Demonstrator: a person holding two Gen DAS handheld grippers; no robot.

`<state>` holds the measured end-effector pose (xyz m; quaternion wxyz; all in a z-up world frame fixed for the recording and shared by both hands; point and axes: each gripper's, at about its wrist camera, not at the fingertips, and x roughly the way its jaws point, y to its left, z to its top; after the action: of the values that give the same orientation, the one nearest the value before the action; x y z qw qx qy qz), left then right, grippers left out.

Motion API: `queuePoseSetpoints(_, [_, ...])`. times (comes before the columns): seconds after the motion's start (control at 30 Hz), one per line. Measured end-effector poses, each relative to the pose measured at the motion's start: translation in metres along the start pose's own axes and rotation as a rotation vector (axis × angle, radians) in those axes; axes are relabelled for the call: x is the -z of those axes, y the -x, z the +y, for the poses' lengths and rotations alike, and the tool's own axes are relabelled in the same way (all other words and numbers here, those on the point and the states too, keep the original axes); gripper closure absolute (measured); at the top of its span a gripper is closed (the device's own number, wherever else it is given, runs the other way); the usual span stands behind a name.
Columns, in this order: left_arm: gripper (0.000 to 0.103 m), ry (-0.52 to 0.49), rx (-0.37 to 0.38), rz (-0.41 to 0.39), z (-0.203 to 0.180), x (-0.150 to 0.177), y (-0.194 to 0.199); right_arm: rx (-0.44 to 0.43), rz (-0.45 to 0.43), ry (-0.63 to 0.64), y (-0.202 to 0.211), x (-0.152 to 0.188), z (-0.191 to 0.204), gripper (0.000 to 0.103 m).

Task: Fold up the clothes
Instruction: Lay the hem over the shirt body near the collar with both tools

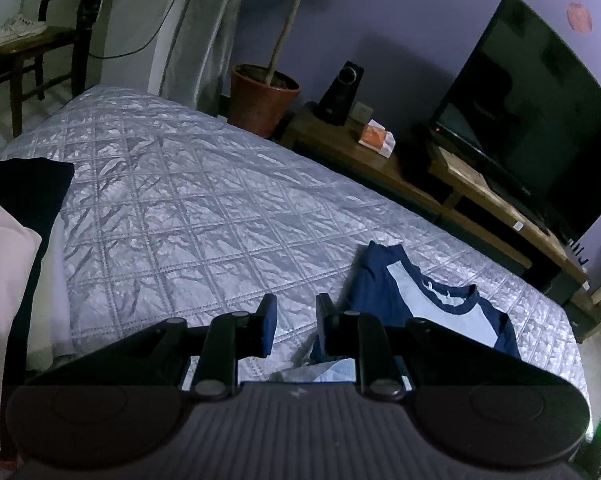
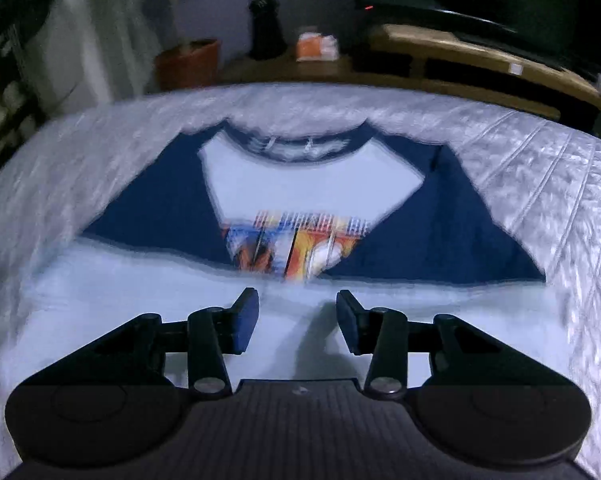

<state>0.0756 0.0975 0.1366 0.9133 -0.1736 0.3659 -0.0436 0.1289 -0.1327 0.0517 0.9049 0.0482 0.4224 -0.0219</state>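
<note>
A T-shirt (image 2: 312,184) with a pale body, navy sleeves, a navy collar and an orange-and-blue print lies face up on the quilted silver bedcover (image 2: 540,160). Its collar points away from me. A pale fold of it covers the bottom of the print. My right gripper (image 2: 296,316) hovers over that fold, jaws apart with nothing between them. In the left wrist view the same T-shirt (image 1: 432,304) lies to the right on the bedcover (image 1: 180,208). My left gripper (image 1: 296,320) sits at its left edge, its jaws narrowly apart with only bedcover showing in the gap. Crumpled pale cloth (image 1: 324,372) lies under it.
A dark garment (image 1: 24,192) and a pink one (image 1: 0,280) are stacked at the bed's left side. Beyond the bed are a potted plant (image 1: 264,96), a speaker (image 1: 340,92), an orange box (image 1: 376,140) and a television (image 1: 532,120) on a low wooden bench (image 1: 480,200).
</note>
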Motion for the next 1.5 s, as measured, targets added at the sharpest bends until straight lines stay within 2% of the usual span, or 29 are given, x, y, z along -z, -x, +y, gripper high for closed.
queuePoseSetpoints(0.13, [0.085,-0.007,0.003,0.002,-0.002,0.001,0.0,0.011,0.002,0.066,0.001,0.015,0.013,0.049])
queuePoseSetpoints(0.33, [0.085,-0.005,0.006,0.007,-0.001,0.002,-0.001,0.059,0.006,0.095,-0.03,-0.023,0.024,0.047])
queuePoseSetpoints(0.47, [0.084,-0.009,0.015,0.009,-0.002,0.002,-0.001,0.092,-0.083,0.051,-0.029,-0.043,0.02,0.05])
queuePoseSetpoints(0.53, [0.084,-0.006,0.017,0.009,-0.001,0.001,0.0,0.066,-0.112,-0.012,-0.019,-0.044,0.012,0.049])
queuePoseSetpoints(0.6, [0.084,0.003,0.017,0.005,0.001,0.0,0.0,-0.001,-0.101,-0.041,-0.006,-0.034,0.008,0.05])
queuePoseSetpoints(0.63, [0.084,0.008,0.017,0.003,0.002,-0.001,0.0,-0.016,-0.086,-0.008,-0.002,-0.026,0.011,0.05])
queuePoseSetpoints(0.73, [0.084,0.01,0.019,0.003,0.002,-0.001,0.0,-0.033,-0.042,0.112,0.006,0.001,0.026,0.051])
queuePoseSetpoints(0.83, [0.083,0.002,0.021,0.006,0.001,0.001,0.0,-0.041,-0.005,0.162,0.001,0.013,0.039,0.059])
queuePoseSetpoints(1.1, [0.082,-0.001,0.025,0.013,0.0,0.001,-0.001,0.015,-0.019,0.179,-0.032,-0.022,0.059,0.064])
queuePoseSetpoints(1.17, [0.082,-0.006,0.029,0.014,-0.001,0.001,-0.001,0.032,-0.036,0.141,-0.036,-0.033,0.055,0.064])
queuePoseSetpoints(1.27, [0.081,-0.002,0.033,0.015,0.0,0.001,-0.002,-0.014,-0.057,0.018,-0.025,-0.038,0.04,0.064])
queuePoseSetpoints(1.3, [0.081,0.002,0.033,0.014,0.001,0.0,-0.002,-0.037,-0.059,0.027,-0.018,-0.034,0.041,0.064])
queuePoseSetpoints(1.5, [0.081,0.002,0.032,0.012,0.002,0.0,-0.001,-0.152,0.006,0.241,-0.001,0.003,0.083,0.064])
